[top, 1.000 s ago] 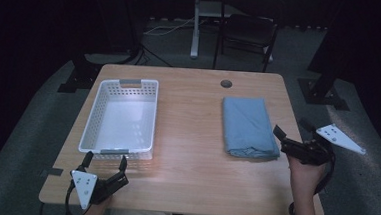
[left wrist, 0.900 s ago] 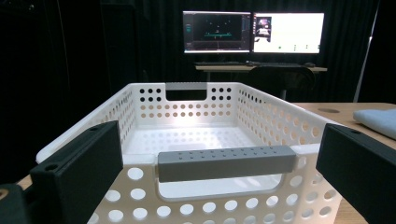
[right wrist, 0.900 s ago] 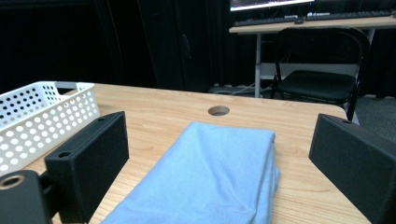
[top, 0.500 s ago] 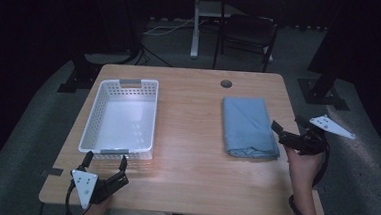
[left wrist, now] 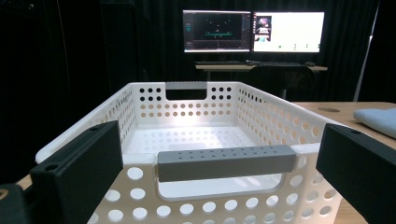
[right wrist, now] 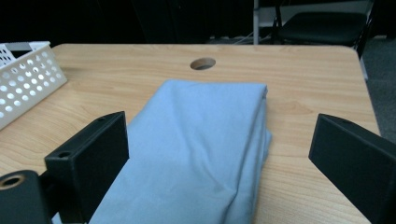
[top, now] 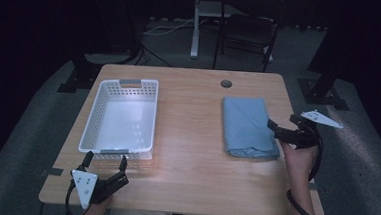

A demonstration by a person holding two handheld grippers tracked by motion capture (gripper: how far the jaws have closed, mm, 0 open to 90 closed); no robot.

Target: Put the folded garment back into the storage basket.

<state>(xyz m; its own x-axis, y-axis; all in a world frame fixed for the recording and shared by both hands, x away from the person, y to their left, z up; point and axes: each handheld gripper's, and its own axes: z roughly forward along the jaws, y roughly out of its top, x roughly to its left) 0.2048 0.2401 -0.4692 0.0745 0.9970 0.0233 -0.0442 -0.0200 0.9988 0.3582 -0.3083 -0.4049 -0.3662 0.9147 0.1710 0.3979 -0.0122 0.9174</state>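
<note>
- High view: the folded blue cloth (top: 249,127) lies flat on the right half of the wooden table (top: 191,137), well apart from the white perforated basket (top: 120,115) on the left half. The right gripper (top: 273,127) sits at the cloth's right edge near its front corner, jaws apart, gripping nothing. The left gripper (top: 105,158) hovers just in front of the basket's near wall, jaws also apart and empty.
- High view, container: the basket holds nothing; its bare white floor shows through.
- Left gripper view: the basket (left wrist: 205,140) stands directly ahead, its grey handle bar (left wrist: 227,161) between the two spread jaws. The inside is empty. The cloth's corner (left wrist: 376,119) shows far right on the table.
- Right gripper view: the cloth (right wrist: 196,149) lies between the wide-open jaws, its stacked folds showing along the right edge, with a cable hole (right wrist: 202,63) in the table beyond it.
- Risk, as I judge it: closing on the top layer alone would let the lower folds fall open on lifting, and the loose fabric could then drag across the table or catch on the basket rim.
- A second risk: the light basket may slide if the left gripper nudges it.
</note>
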